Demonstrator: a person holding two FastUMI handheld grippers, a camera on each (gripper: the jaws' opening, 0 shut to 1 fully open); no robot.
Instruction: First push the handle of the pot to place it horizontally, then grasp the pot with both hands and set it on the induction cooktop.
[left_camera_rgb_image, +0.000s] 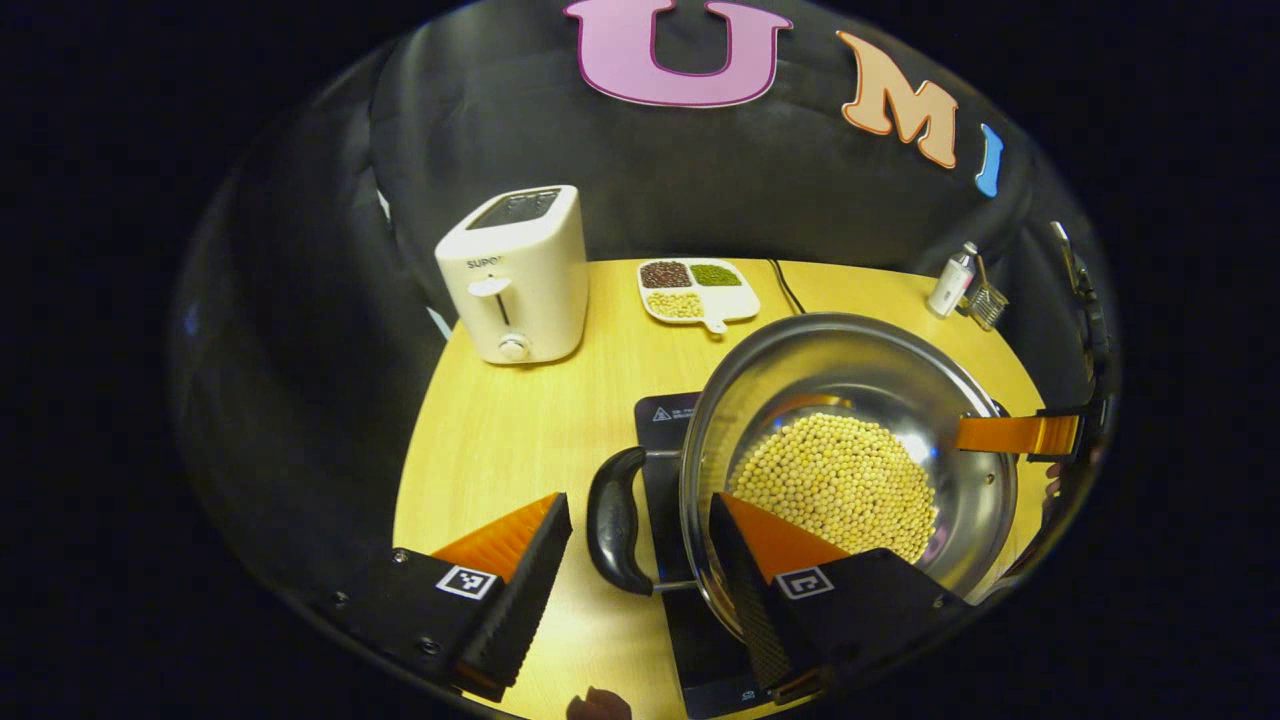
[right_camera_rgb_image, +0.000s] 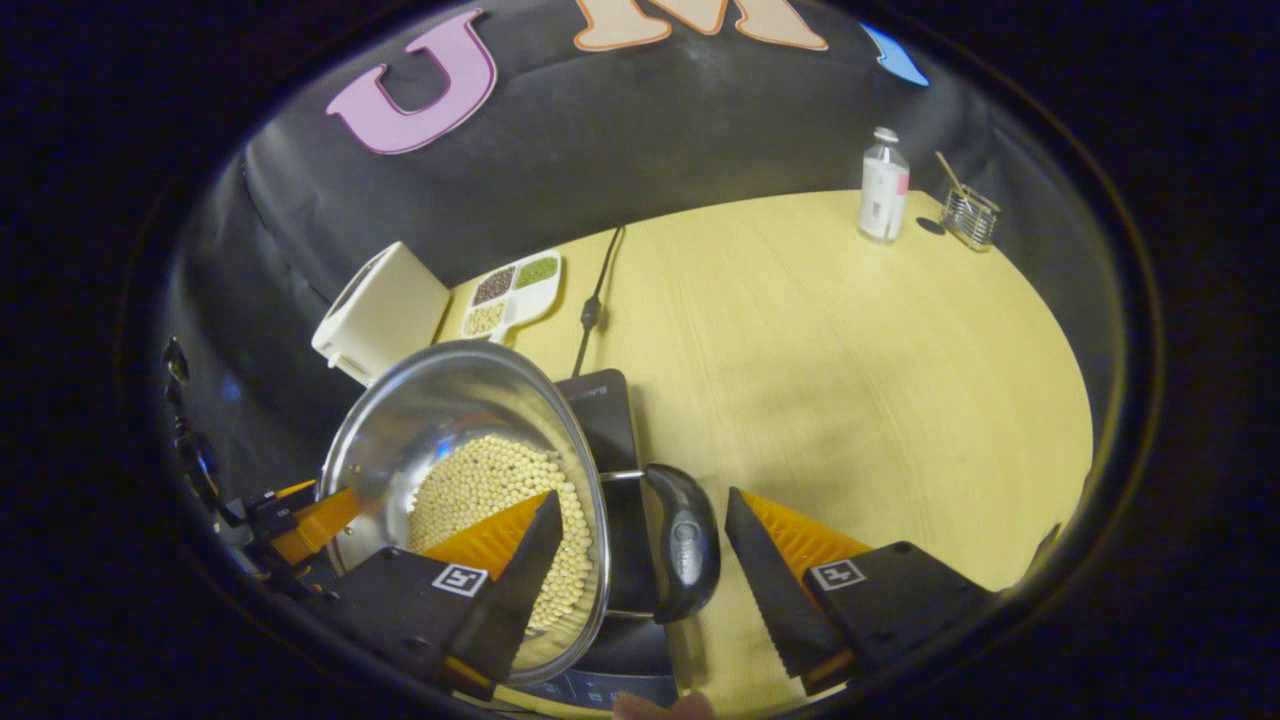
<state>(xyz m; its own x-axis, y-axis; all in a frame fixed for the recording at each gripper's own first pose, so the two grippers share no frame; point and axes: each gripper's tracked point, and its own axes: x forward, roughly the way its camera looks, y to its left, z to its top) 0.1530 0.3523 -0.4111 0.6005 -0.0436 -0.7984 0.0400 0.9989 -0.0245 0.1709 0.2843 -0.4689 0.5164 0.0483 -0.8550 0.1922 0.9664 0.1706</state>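
Note:
A steel pot (left_camera_rgb_image: 850, 370) holding soybeans (left_camera_rgb_image: 840, 480) stands over the black induction cooktop (left_camera_rgb_image: 662, 412). One black side handle (left_camera_rgb_image: 615, 520) lies level between the fingers of my left gripper (left_camera_rgb_image: 640, 570), which is open around the handle and the near rim without pressing on them. In the right gripper view the pot (right_camera_rgb_image: 440, 410) is at lower left, and its other black handle (right_camera_rgb_image: 685, 540) sits in the gap of my right gripper (right_camera_rgb_image: 645, 560), also open. The cooktop (right_camera_rgb_image: 600, 400) shows behind the pot. Each gripper appears across the pot in the other's view.
On the yellow wooden table (right_camera_rgb_image: 850, 350) stand a white toaster (left_camera_rgb_image: 515, 275), a divided dish of beans (left_camera_rgb_image: 697, 288), a small bottle (right_camera_rgb_image: 884, 190) and a wire holder (right_camera_rgb_image: 970, 215). A black power cord (right_camera_rgb_image: 595, 290) runs back from the cooktop.

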